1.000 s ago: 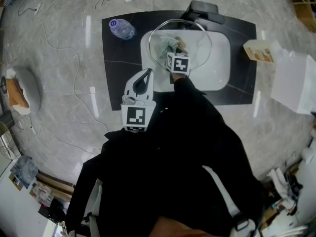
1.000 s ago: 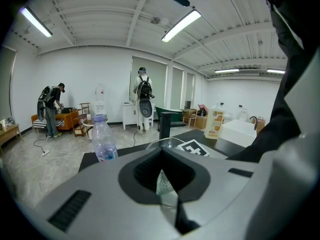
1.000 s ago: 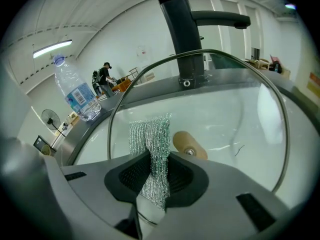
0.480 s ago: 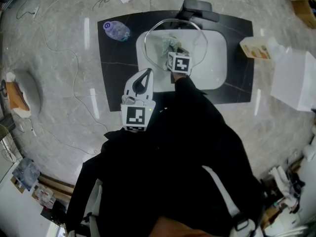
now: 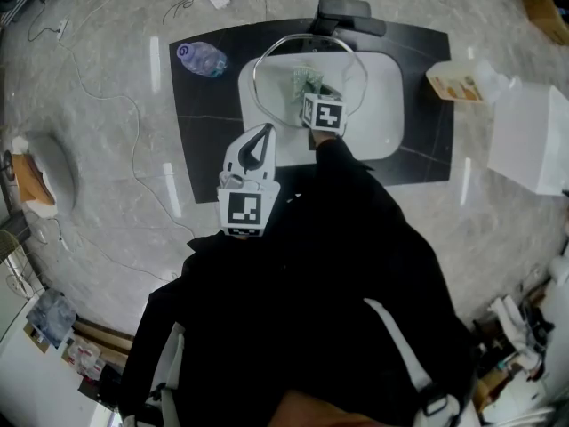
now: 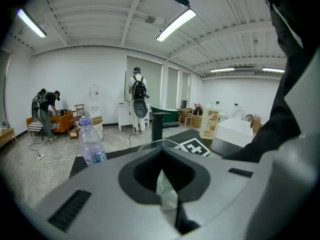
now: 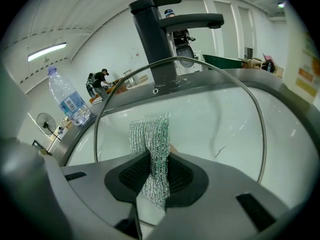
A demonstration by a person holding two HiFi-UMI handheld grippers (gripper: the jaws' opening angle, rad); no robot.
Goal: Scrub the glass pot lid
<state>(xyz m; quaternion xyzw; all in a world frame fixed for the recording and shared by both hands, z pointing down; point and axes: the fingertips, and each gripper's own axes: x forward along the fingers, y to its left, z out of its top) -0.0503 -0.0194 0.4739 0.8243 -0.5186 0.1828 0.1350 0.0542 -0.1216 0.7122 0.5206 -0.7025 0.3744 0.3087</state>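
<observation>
The glass pot lid [image 5: 345, 68] stands tilted in the white sink [image 5: 384, 124], its steel rim [image 7: 260, 129] leaning towards the black faucet [image 7: 157, 44]. My right gripper [image 5: 312, 90] is shut on a silvery-green mesh scrubber [image 7: 150, 134], which presses against the lid's glass [image 7: 220, 124]. In the right gripper view, that gripper [image 7: 153, 159] has the mesh hanging between its jaws. My left gripper [image 5: 260, 136] hovers shut above the sink's near left corner, apart from the lid. In the left gripper view, this gripper [image 6: 164, 186] shows nothing I can make out between its tips.
A clear water bottle [image 5: 200, 58] lies on the black counter [image 5: 204, 149] left of the sink. An orange-labelled soap bottle [image 5: 455, 84] and a white box [image 5: 529, 140] stand to the right. Cables [image 5: 107, 105] trail over the marble floor. People stand far back in the room.
The sink, lid and bottle have slid slightly left in the head view as the camera shifted. The right gripper stays on the lid with the scrubber. The left gripper has not moved.
</observation>
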